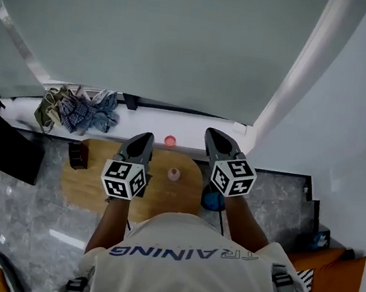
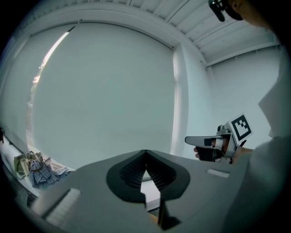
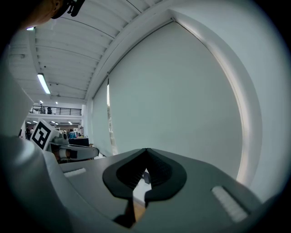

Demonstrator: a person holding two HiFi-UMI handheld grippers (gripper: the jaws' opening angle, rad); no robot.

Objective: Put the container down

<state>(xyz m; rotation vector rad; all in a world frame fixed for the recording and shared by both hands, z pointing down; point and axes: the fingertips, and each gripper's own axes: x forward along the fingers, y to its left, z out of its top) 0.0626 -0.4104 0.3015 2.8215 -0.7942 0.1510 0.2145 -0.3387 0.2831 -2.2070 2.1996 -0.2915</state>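
two grippers (image 1: 145, 135) (image 1: 212, 133), one container (image 1: 173, 174)

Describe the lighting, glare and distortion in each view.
Head view: soft, even light, with pale streaks of glare on the glossy floor. Left gripper view: strong fisheye bending and dark corners, the left tongs looming close and soft. Right gripper view: the same bending; a ceiling strip light glares bright, and the right tongs sit in shade.
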